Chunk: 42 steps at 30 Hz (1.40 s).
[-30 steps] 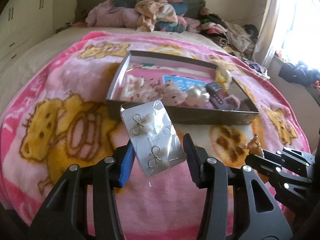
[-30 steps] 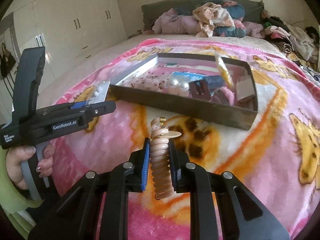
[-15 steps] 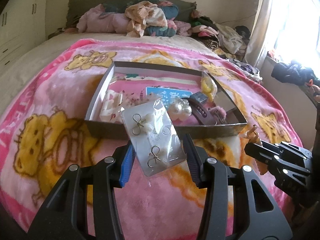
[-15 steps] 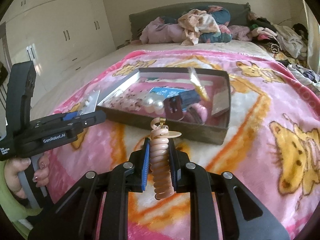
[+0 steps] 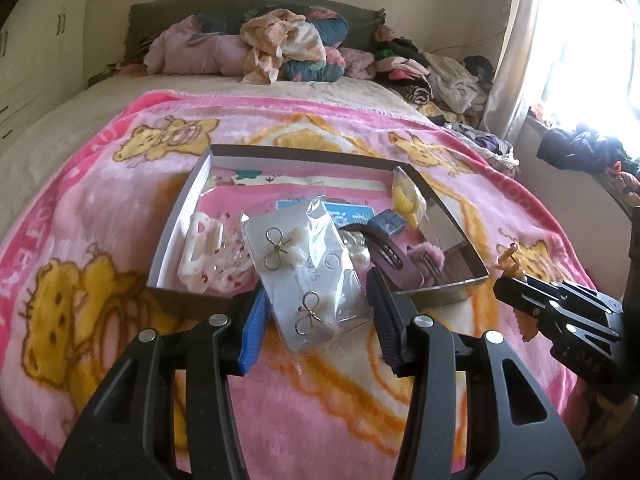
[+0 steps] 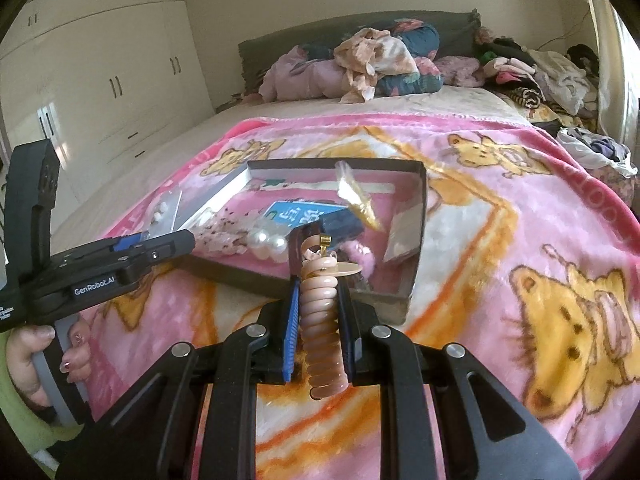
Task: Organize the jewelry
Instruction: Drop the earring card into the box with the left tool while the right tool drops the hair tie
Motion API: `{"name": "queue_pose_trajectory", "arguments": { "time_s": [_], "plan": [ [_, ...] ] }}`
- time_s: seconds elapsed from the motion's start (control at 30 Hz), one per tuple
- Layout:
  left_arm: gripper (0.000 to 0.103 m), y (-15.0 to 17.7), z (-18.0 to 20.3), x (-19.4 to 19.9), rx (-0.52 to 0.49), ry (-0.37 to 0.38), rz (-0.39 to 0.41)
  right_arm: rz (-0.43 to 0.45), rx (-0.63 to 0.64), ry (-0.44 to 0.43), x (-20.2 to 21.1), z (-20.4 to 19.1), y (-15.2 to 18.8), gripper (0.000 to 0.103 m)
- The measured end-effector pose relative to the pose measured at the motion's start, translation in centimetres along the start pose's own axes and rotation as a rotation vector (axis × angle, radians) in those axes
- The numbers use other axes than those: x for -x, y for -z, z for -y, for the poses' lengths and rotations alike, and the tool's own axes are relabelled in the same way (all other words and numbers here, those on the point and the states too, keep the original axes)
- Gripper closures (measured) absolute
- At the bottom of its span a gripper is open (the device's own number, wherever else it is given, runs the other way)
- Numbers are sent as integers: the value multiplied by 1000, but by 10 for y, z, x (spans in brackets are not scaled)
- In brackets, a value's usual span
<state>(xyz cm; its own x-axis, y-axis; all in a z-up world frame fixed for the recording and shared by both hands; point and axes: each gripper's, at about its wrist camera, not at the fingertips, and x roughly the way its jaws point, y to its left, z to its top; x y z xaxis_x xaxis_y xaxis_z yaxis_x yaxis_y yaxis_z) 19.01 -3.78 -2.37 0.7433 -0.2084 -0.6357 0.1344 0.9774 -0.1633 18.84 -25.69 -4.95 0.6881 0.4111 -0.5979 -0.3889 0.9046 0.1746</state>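
The earring packet [image 5: 310,280] is clenched in the left gripper [image 5: 316,316] jaws, just short of the box [image 5: 192,184] on the bed. The coil hair tie [image 6: 322,320] is clamped in the right gripper [image 6: 320,320] jaws, near the box's front wall. Several pieces already lie inside; by my judgement, these two remain to be dropped in.

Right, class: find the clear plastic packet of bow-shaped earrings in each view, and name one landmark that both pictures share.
Left wrist view: the clear plastic packet of bow-shaped earrings sits low in the centre, between the jaws.
Right wrist view: only its edge shows at mid-left, past the other gripper's tip.
Shared landmark: the shallow dark cardboard box on the pink blanket.
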Motion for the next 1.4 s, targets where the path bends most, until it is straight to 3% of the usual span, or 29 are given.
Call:
{"name": "queue_pose_trajectory", "arguments": {
  "time_s": [0.43,0.8,1.4],
  "plan": [
    [65,-22,-6,-30,-3,-17,-7,-3,10,17,-27,9,-24,86],
    [65,-37,-15,-64,-11,-35,-43,-25,57,-29,-63,5,-48,86],
    [65,-37,-34,-93,-3,-70,-92,-118,144,-60,-115,-10,-48,86]
  ]
}}
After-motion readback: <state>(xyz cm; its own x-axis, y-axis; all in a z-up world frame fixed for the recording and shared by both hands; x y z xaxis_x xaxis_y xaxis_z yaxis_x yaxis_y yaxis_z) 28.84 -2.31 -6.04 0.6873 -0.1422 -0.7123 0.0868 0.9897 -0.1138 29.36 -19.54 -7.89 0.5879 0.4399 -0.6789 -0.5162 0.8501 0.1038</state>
